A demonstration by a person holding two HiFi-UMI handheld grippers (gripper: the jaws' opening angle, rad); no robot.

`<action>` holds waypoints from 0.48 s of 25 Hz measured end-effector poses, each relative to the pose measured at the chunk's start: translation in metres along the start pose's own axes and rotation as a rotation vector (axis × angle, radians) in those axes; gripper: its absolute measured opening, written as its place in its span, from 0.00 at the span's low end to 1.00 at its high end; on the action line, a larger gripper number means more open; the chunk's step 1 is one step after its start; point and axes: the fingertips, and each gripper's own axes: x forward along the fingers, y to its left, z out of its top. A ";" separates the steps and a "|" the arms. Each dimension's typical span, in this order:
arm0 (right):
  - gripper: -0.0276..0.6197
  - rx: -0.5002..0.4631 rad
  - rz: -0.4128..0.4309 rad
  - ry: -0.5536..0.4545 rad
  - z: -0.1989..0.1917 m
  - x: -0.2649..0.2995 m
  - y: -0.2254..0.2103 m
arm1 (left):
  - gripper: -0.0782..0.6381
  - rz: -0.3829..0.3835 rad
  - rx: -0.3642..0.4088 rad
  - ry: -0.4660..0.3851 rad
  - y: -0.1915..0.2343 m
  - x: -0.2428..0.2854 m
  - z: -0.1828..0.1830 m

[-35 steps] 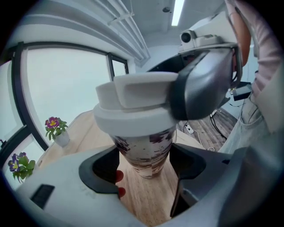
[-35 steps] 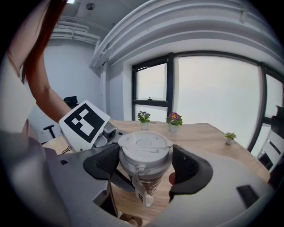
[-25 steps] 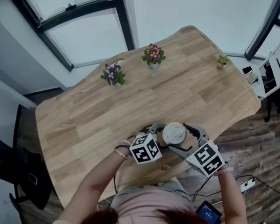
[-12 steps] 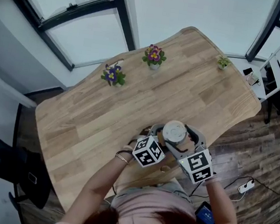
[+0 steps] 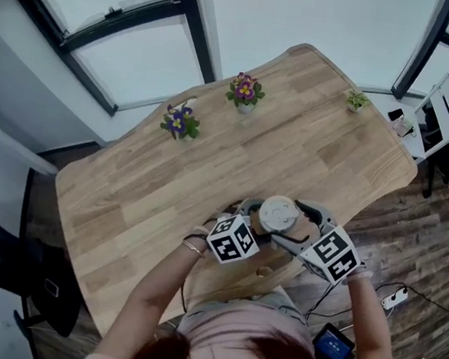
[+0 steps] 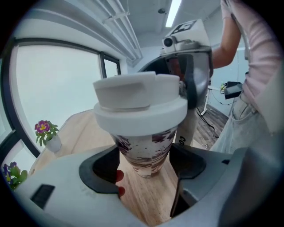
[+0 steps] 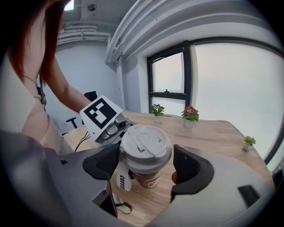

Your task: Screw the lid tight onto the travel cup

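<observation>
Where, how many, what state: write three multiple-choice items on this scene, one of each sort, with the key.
1. Where is the travel cup?
A. at the far edge, by the window
B. by the near edge of the table, between the two hand-held grippers
C. on the floor

2. How many potted plants stand on the table?
A. one
B. three
C. five

3. What state is the lid in?
A. lying flat on the table
B. hanging from one jaw, off the cup
C. seated on the cup

Key:
1 B: the left hand-held gripper and the right hand-held gripper flank the cup close to the person.
2 B: a purple-flowered pot, a pink-flowered pot and a small green plant line the far side.
3 C: the white lid caps the cup, with the right jaws either side of it.
</observation>
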 end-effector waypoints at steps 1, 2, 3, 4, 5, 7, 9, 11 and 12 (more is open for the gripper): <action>0.60 -0.013 0.013 -0.002 0.001 0.001 -0.001 | 0.59 -0.006 0.002 0.003 0.000 0.000 0.000; 0.60 -0.019 0.020 -0.011 0.002 0.002 -0.001 | 0.59 -0.007 -0.001 0.004 0.000 0.000 0.000; 0.60 -0.020 0.022 -0.025 0.003 0.003 -0.001 | 0.59 -0.008 -0.004 0.003 0.000 0.000 0.000; 0.60 -0.019 0.017 -0.041 0.004 0.003 0.000 | 0.59 -0.007 -0.005 0.002 0.000 0.000 0.000; 0.60 -0.015 0.004 -0.056 0.005 0.002 0.000 | 0.59 -0.006 -0.002 0.000 0.000 0.000 0.000; 0.60 0.004 -0.043 -0.079 0.005 0.002 0.000 | 0.59 0.004 0.007 0.003 0.000 0.000 0.000; 0.60 0.035 -0.100 -0.096 0.003 0.002 -0.001 | 0.59 0.027 0.005 0.007 0.002 0.001 -0.001; 0.60 0.066 -0.155 -0.110 0.003 0.002 -0.005 | 0.59 0.050 -0.008 0.011 0.004 0.002 0.000; 0.60 0.080 -0.182 -0.113 0.004 0.001 -0.006 | 0.59 0.062 -0.017 0.012 0.005 0.003 0.001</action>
